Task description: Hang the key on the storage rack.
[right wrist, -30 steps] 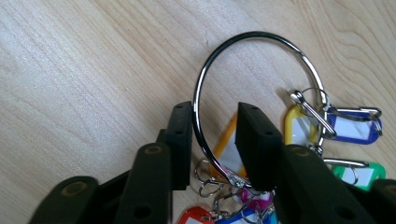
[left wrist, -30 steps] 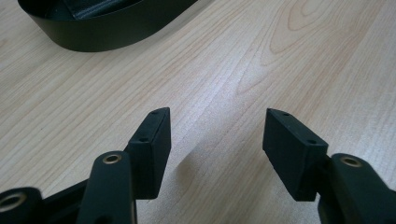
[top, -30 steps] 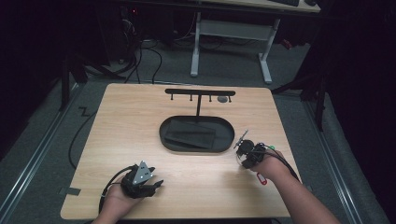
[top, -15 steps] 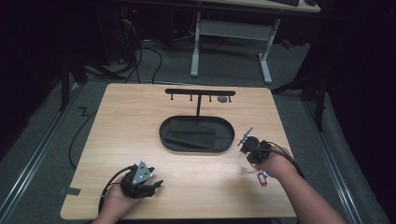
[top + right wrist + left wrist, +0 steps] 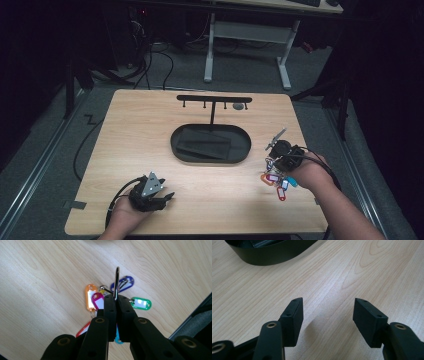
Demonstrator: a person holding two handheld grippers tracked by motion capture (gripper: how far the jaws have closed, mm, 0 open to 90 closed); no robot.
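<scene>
At the near edge of the table [image 5: 150,125], our left gripper [image 5: 159,198] rests low over the wood with its jaws spread wide and nothing between them; in the left gripper view only bare wood lies between the pads [image 5: 292,317]. Nearer the right edge, our right gripper [image 5: 116,305] has its jaws clamped together on a dark ring [image 5: 117,281], having just been closing on it. A bunch of coloured key tags [image 5: 278,180] hangs from that ring, below the gripper and just over the table. Farther in, at the table's middle, sits a black oval tray [image 5: 180,150]. Beyond it stands a black rack [image 5: 214,99] with small hooks along its bar.
</scene>
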